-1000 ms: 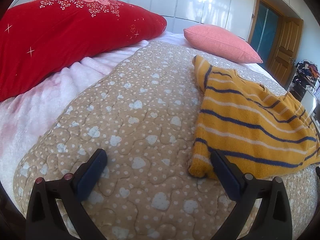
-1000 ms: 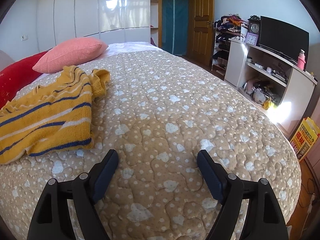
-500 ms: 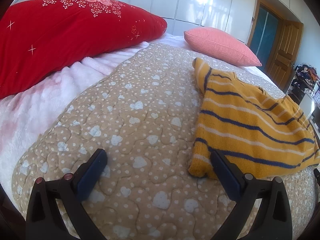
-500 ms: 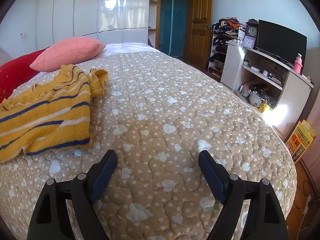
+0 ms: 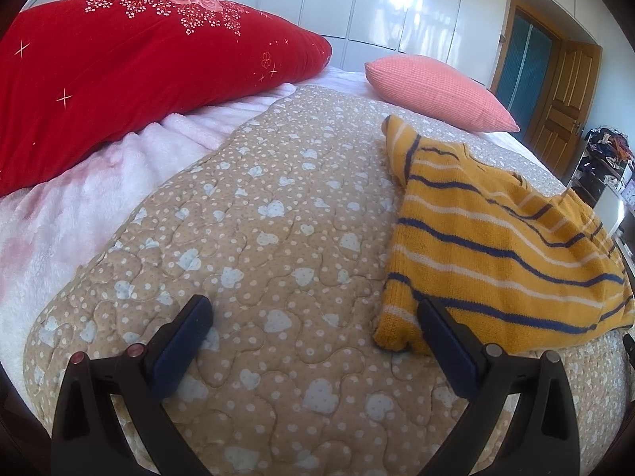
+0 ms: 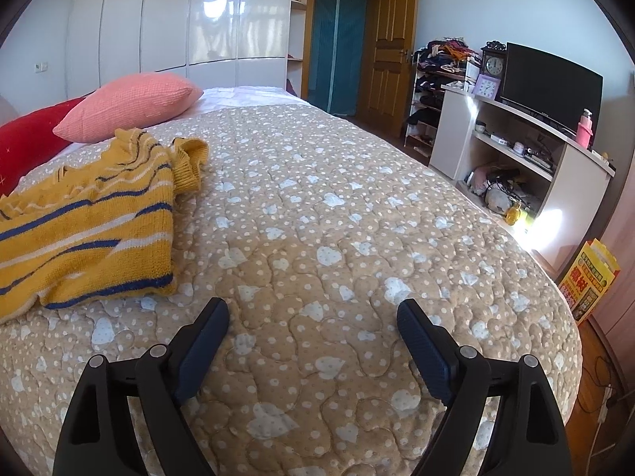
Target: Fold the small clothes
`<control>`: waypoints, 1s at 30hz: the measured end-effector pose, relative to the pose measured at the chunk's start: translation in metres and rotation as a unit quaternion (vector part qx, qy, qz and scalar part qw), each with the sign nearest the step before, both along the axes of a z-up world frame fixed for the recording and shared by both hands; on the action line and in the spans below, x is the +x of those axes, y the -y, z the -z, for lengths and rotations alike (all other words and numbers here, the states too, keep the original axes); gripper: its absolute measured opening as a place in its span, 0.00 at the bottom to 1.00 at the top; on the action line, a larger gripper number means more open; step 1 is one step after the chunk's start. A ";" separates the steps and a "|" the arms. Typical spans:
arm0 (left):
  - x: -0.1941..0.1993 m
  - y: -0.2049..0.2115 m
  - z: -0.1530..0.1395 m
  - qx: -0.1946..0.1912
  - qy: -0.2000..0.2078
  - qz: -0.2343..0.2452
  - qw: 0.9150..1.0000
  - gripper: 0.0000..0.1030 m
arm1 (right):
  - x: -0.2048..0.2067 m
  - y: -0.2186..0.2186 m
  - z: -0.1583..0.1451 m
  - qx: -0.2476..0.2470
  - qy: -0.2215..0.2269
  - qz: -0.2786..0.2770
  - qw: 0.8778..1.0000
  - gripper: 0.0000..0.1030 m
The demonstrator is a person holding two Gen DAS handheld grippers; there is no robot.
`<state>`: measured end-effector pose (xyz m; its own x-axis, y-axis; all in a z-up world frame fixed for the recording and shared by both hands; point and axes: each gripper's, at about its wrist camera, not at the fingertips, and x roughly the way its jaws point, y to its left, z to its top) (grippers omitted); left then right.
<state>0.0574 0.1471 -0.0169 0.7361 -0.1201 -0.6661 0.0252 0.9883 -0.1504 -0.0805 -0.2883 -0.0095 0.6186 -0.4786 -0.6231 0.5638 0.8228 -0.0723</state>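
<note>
A small yellow knitted sweater (image 5: 492,250) with navy and white stripes lies spread on the beige heart-patterned quilt (image 5: 278,218). It also shows at the left of the right wrist view (image 6: 87,230). My left gripper (image 5: 313,309) is open and empty, its right finger just in front of the sweater's near left corner. My right gripper (image 6: 313,313) is open and empty over bare quilt (image 6: 337,206), to the right of the sweater's near right corner.
A big red pillow (image 5: 139,63) and a pink pillow (image 5: 436,95) lie at the head of the bed. A pink fleece blanket (image 5: 79,190) lies to the left. A white TV unit (image 6: 535,166) stands beyond the bed's right edge.
Both grippers have shifted only slightly, drawing back and tilting a little. The sweater has not moved. Both stay open.
</note>
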 end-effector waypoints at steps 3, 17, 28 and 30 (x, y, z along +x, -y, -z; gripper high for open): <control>0.000 0.000 0.000 0.000 0.000 0.000 1.000 1.00 | 0.000 0.000 0.000 0.000 0.000 0.000 1.000 0.87; 0.000 -0.001 0.000 -0.001 0.001 -0.001 1.000 1.00 | 0.000 -0.005 -0.002 -0.005 -0.002 0.007 1.000 0.88; -0.001 -0.001 0.000 -0.003 0.004 -0.002 1.000 1.00 | -0.001 -0.007 -0.001 -0.009 -0.001 0.009 1.000 0.88; -0.002 -0.002 -0.001 -0.005 0.006 -0.002 1.000 1.00 | -0.001 -0.007 -0.001 -0.010 -0.001 0.009 1.000 0.88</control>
